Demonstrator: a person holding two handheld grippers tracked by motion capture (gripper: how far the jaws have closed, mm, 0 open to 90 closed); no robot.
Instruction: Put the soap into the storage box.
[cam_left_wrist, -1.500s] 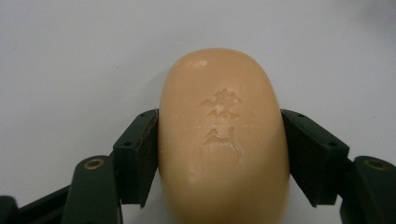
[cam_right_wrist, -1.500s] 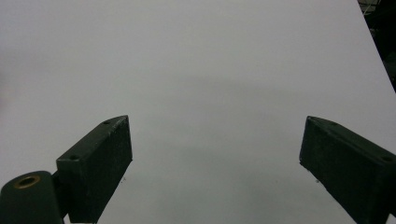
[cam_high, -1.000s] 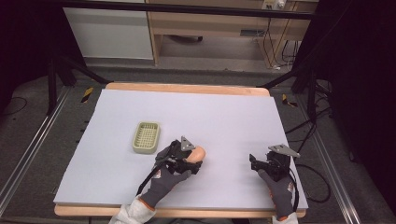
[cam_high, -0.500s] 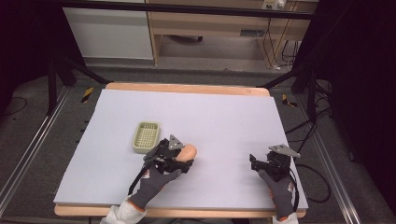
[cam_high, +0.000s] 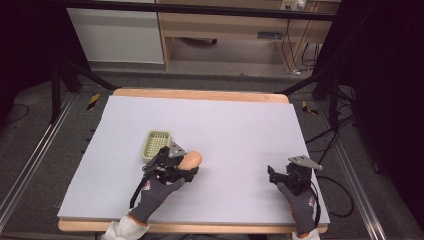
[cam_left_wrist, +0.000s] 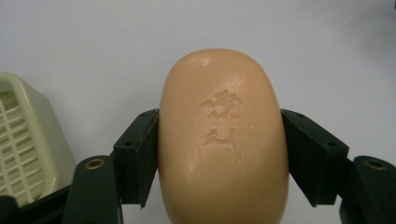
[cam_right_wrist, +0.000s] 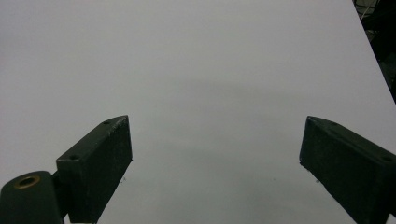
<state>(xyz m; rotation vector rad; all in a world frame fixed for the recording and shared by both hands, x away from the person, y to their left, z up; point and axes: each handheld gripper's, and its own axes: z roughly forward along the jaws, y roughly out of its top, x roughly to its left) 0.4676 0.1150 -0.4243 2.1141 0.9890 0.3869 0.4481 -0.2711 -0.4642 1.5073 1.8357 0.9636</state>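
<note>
Left hand-held gripper (cam_high: 184, 165), clamped on the soap bar (cam_high: 190, 159), has shifted toward 9 o'clock, now just beside the soap dish (cam_high: 156, 145). Right hand-held gripper (cam_high: 274, 174) unchanged at 4 o'clock on the bench (cam_high: 240, 125), jaws apart, empty.

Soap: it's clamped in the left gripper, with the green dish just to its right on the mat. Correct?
Not quite. The soap is clamped in the left gripper, but the high view shows the dish on its left, not right. Both are over the mat.
</note>
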